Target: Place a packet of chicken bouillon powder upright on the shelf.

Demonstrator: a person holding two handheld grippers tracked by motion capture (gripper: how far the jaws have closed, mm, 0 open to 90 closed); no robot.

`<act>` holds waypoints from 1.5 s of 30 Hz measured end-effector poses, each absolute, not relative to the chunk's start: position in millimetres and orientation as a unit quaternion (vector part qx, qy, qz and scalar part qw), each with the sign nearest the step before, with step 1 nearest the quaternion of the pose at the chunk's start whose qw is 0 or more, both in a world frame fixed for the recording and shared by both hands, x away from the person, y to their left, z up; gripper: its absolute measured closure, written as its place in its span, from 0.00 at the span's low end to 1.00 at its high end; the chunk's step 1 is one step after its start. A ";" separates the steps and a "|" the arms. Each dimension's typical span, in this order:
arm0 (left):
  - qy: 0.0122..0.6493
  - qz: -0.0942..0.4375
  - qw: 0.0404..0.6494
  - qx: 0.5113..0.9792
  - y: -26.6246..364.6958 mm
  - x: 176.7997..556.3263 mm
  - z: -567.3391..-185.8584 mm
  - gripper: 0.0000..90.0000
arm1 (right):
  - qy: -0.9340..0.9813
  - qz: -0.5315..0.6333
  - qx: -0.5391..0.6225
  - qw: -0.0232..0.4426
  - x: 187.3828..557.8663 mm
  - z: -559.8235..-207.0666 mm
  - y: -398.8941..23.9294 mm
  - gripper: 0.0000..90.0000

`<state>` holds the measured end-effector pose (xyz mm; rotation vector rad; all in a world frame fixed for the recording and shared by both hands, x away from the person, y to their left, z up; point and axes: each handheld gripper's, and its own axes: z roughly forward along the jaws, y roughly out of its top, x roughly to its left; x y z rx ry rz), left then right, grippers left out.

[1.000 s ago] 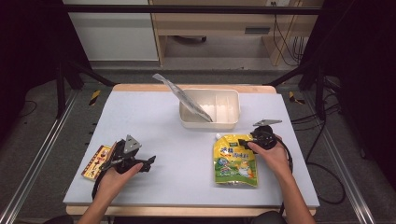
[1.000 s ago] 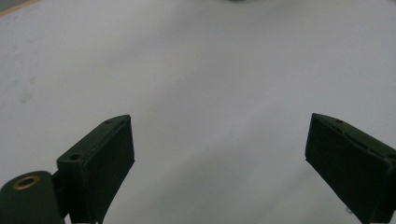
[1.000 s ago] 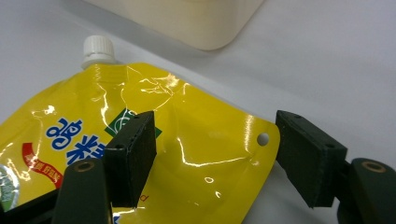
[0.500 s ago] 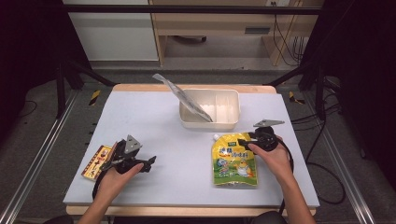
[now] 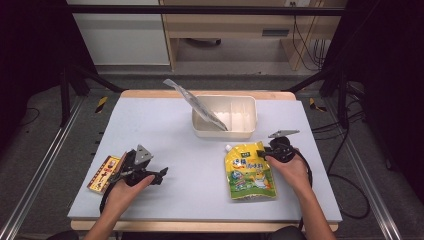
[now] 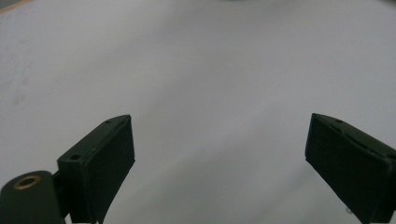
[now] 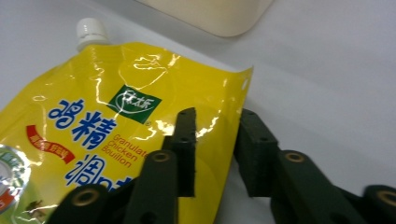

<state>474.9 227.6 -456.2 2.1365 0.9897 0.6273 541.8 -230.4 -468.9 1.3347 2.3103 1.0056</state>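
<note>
Room: a dim work bay with a pale cupboard and a wooden desk behind, cables trailing over a grey floor.
Table [image 5: 165, 125]: a wooden top covered by a smooth, matte, light grey mat, so flat packets lie level and are easy to slide a jaw under.
Pouch [image 5: 249, 171]: it lies flat at the right front of the table, just in front of the tub; glossy yellow film, soft and crinkled, printed with blue characters and a green badge.
Cap [image 7: 91, 31]: a small white ribbed screw spout at the pouch's top corner, pointing towards the tub.
Right gripper [image 7: 215, 144]: its jaws have just been closing and now stand narrow astride the pouch's upper right edge, one over the printed face and one past the seam; I judge it a pinch on the thin rim for lifting, though whether the pads already press on the film is hard to tell.
Left gripper [image 6: 219, 154]: resting at the left front with jaws wide and bare mat between them, seemingly parked while the other hand works.
Tub [image 5: 247, 131]: a cream plastic rectangle with rounded corners and a divider, likely the place for the packets.
Silver packet [image 5: 197, 105]: long, foil-like, leaning out over the tub's left rim.
Small packet [image 5: 103, 173]: flat, red and yellow, just beside the left gripper.
</note>
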 end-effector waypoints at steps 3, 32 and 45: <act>0.380 0.241 0.343 0.825 227.3 474.9 -456.2 0.09 | 0.802 0.342 0.466 0.153 543.3 -467.9 -230.2 0.98; 0.375 0.235 0.359 0.822 227.6 473.1 -448.3 0.10 | 0.807 0.387 0.395 0.208 522.5 -398.3 -200.7 1.00; 0.333 0.221 0.381 0.834 211.6 477.6 -424.4 0.11 | 0.821 0.403 0.339 0.219 514.0 -374.1 -175.8 1.00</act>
